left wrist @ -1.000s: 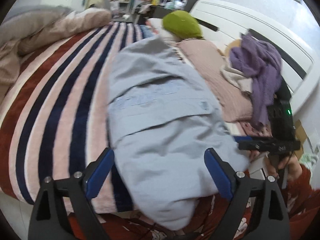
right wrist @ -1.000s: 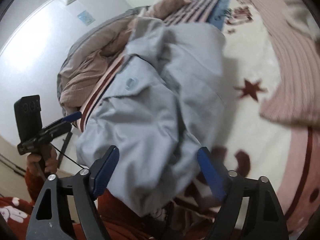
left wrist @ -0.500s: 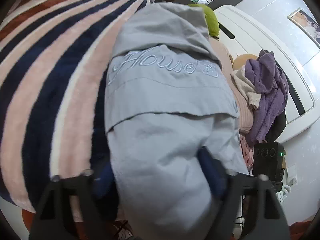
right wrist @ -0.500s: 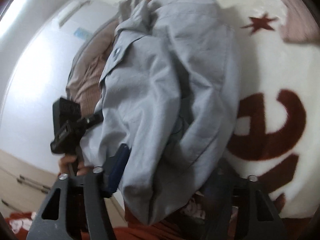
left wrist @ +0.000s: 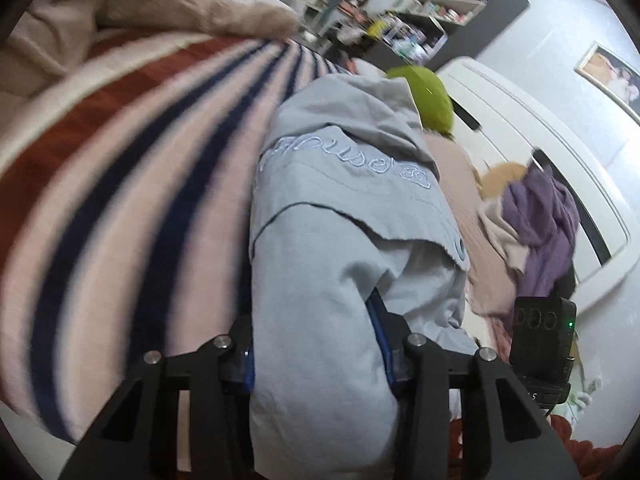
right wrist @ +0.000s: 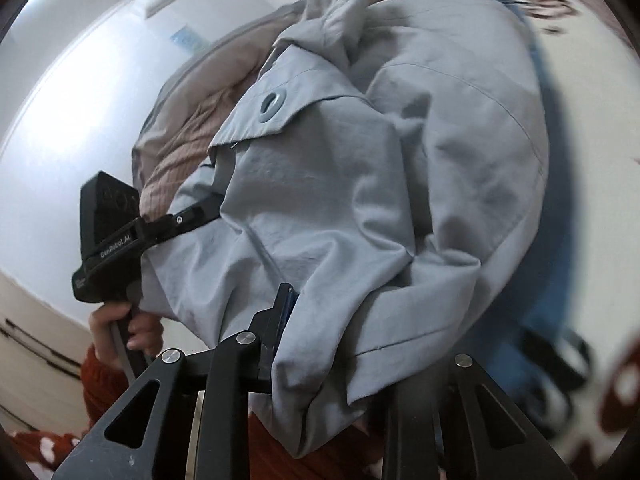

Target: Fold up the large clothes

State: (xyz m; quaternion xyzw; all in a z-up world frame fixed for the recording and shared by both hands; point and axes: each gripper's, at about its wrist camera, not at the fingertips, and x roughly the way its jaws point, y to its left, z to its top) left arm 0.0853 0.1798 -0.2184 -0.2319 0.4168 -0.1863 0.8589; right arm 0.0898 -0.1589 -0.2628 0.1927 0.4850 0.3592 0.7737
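Observation:
A large light grey jacket with embroidered lettering lies partly folded on a striped bed cover. My left gripper is shut on the jacket's near end, with cloth bunched between its blue pads. My right gripper is shut on the other side of the same near end; its right finger is hidden under cloth. The left gripper also shows in the right wrist view, held by a hand.
A green pillow and a pile of purple and beige clothes lie by the white headboard. A rumpled pink duvet lies at the bed's far left. Cluttered shelves stand beyond.
Both grippers moved in onto the jacket's near end and closed on the cloth. One second ago both were open with the jacket between their fingers.

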